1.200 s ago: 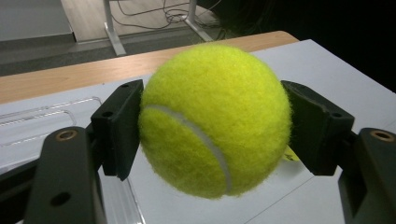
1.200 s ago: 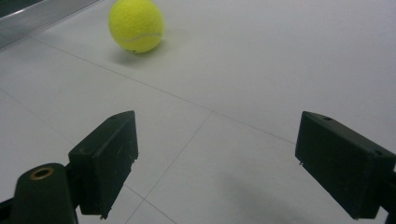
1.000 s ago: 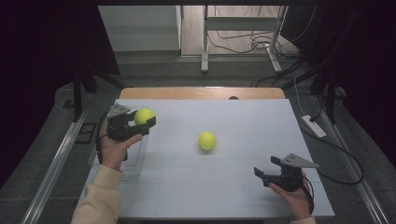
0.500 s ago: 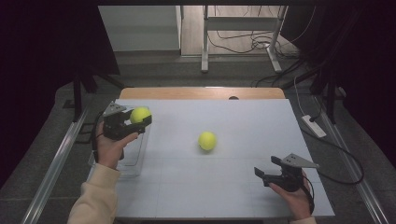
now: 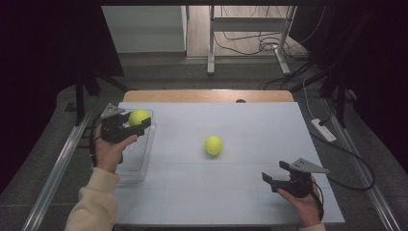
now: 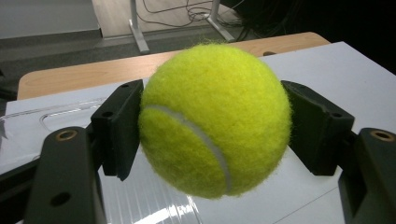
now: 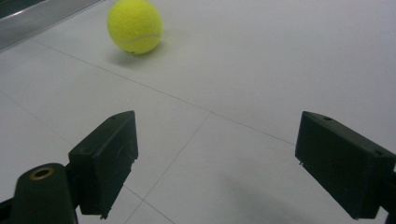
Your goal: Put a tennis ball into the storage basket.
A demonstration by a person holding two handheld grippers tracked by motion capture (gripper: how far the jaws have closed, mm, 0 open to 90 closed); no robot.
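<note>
Nearest the person, the right gripper (image 5: 275, 180) rests low over the white surface (image 5: 231, 192) with its jaws spread wide and nothing between them; the right gripper view shows bare sheet between the pads. Farther out, a loose tennis ball (image 5: 213, 145) sits alone mid-surface, well apart from both grippers. At the left edge, the left gripper (image 5: 140, 124) has its jaws closed on a second tennis ball (image 6: 215, 119), held above the far end of a clear plastic tray (image 5: 139, 166) that lies along that side. The pads meet the held ball only at its two sides, so a slack squeeze or a release made too high could let it bounce off the tray's rim and roll; the surface's left edge is just beside the tray, with a metal rail (image 5: 55, 168) below. The loose ball, being round, may roll away if nudged off-centre. Open room is generous across the middle and far right, while the left strip is cramped.
</note>
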